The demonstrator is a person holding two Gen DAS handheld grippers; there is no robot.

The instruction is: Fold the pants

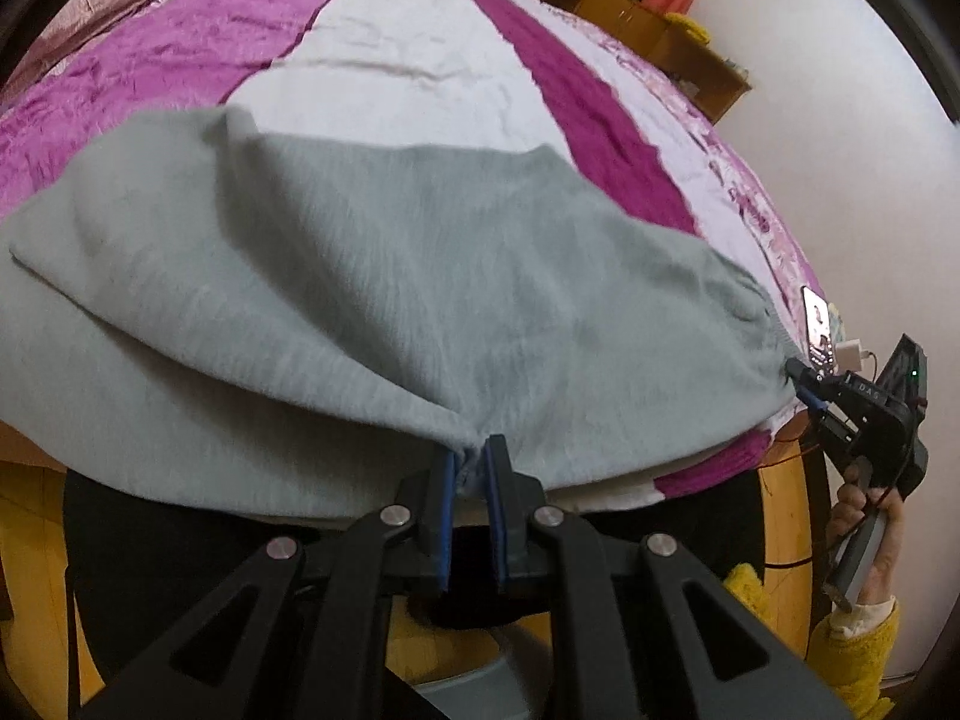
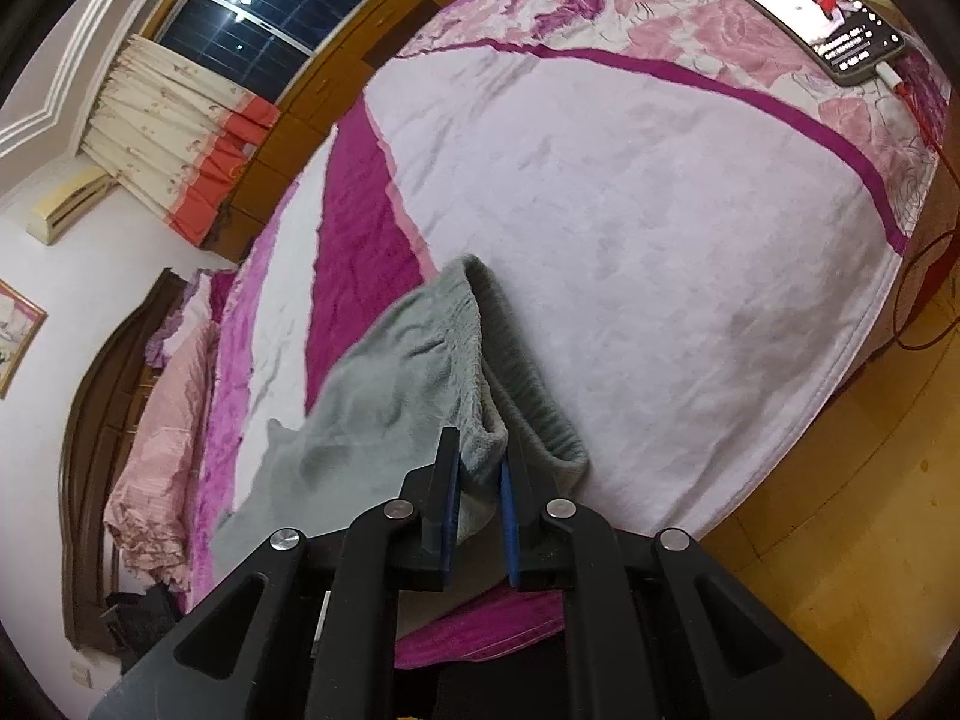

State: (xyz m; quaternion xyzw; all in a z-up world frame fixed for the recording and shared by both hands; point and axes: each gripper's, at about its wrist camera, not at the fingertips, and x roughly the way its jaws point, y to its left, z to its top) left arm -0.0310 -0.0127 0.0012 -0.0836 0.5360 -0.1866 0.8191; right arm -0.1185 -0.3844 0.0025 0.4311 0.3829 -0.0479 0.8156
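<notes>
Grey fleece pants (image 1: 372, 300) lie spread over the near part of a bed with a pink, magenta and white cover (image 1: 420, 78). My left gripper (image 1: 472, 450) is shut on the pants' near edge at the bed's front. My right gripper (image 2: 480, 456) is shut on the elastic waistband (image 2: 510, 360) of the pants (image 2: 384, 384) and lifts it slightly off the cover (image 2: 630, 228). The right gripper also shows in the left wrist view (image 1: 801, 378), pinching the pants' right corner.
A lit phone (image 2: 810, 18) on a charging cable lies at the bed's far corner; it also shows in the left wrist view (image 1: 819, 330). Wooden cabinets (image 1: 630, 18) line the wall. A pink quilt (image 2: 162, 450) lies by the headboard. A wooden floor (image 2: 852, 528) surrounds the bed.
</notes>
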